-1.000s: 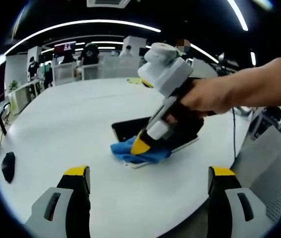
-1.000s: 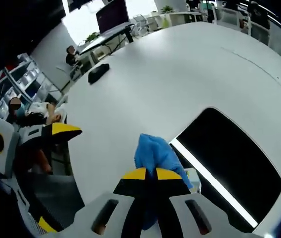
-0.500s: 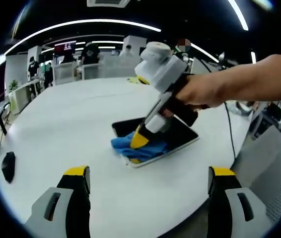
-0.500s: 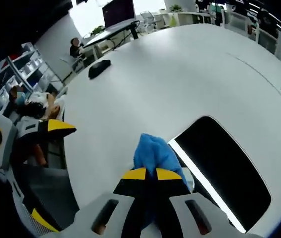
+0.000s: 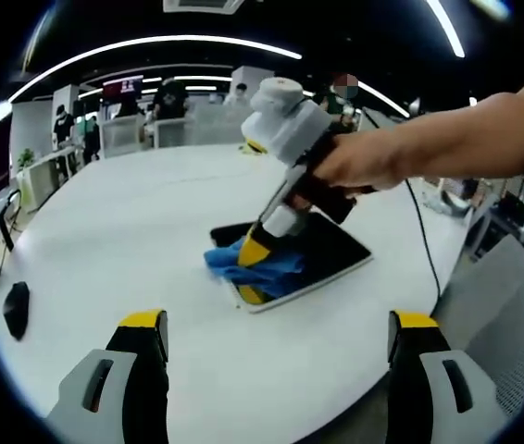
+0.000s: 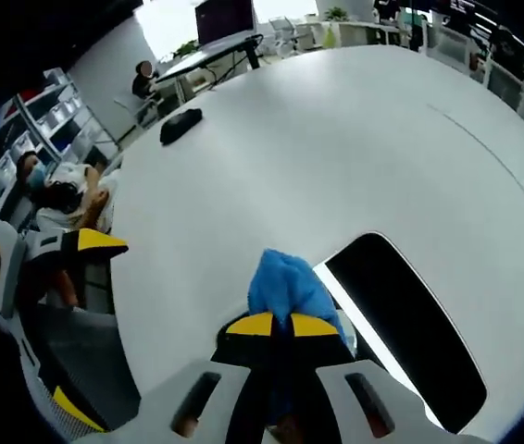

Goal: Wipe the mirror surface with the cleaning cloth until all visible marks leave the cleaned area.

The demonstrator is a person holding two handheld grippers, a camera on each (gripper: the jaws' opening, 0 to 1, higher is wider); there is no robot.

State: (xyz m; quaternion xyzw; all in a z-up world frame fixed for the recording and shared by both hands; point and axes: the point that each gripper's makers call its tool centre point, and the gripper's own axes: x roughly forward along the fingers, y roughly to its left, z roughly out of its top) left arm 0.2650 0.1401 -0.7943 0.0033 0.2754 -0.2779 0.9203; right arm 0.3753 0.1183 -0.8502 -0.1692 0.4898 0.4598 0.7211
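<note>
The mirror point(image 5: 325, 252) is a dark rectangular slab lying flat on the white table point(image 5: 132, 231). A blue cleaning cloth point(image 5: 264, 266) is bunched on its left end. My right gripper point(image 5: 258, 252), held by a hand coming from the right, is shut on the cloth and presses it down on the mirror. In the right gripper view the yellow-tipped right gripper point(image 6: 276, 325) pinches the cloth point(image 6: 285, 283) at the edge of the mirror point(image 6: 401, 324). My left gripper point(image 5: 278, 338) hovers open over the near table edge, nothing between its fingers point(image 5: 142, 326).
A small black object point(image 5: 15, 310) lies on the table's left side, also visible as a black object point(image 6: 180, 125) in the right gripper view. The left gripper's fingers point(image 6: 81, 246) hang off the table edge. Desks, chairs and people stand around the room beyond.
The right gripper has dragged the cloth a short way along the mirror's left end, away from the left gripper. The left gripper has stayed put and open.
</note>
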